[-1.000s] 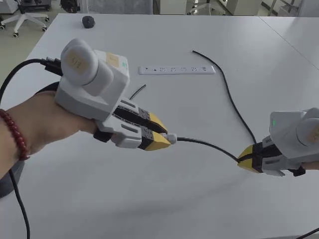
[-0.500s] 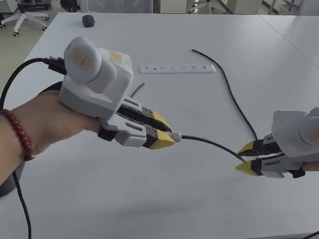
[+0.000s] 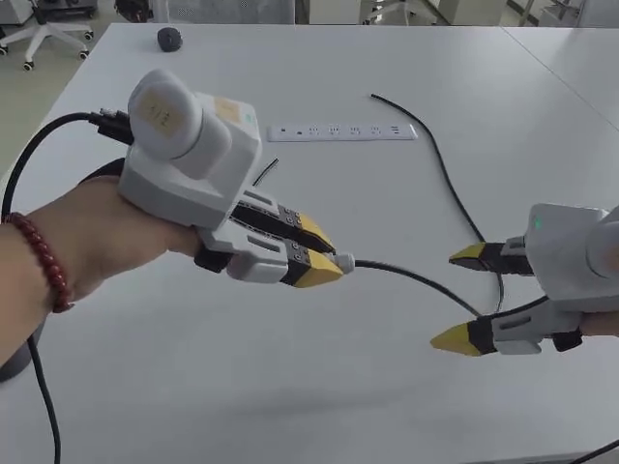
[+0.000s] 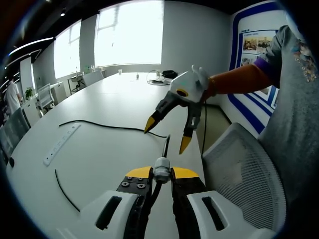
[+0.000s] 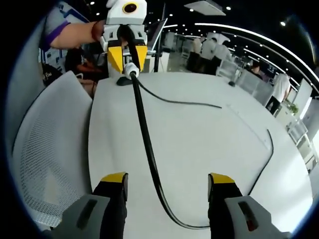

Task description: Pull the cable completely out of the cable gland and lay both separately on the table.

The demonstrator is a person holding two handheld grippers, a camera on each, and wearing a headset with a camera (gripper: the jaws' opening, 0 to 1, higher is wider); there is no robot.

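A white power strip [image 3: 337, 131] lies flat across the middle of my white table [image 3: 290, 387], with a short black wire [image 3: 268, 172] near it on my side. A dark round object [image 3: 170, 39] sits well apart, by the far edge. An office chair's wheeled base [image 3: 39, 39] stands on the floor beyond, and a white mesh chair [image 4: 239, 169] stands at the table's edge.

cable [image 3: 411, 275]: blk rubbery, smooth | gland [image 3: 344, 262]: wht plastic | table [image 3: 290, 387]: matt wht
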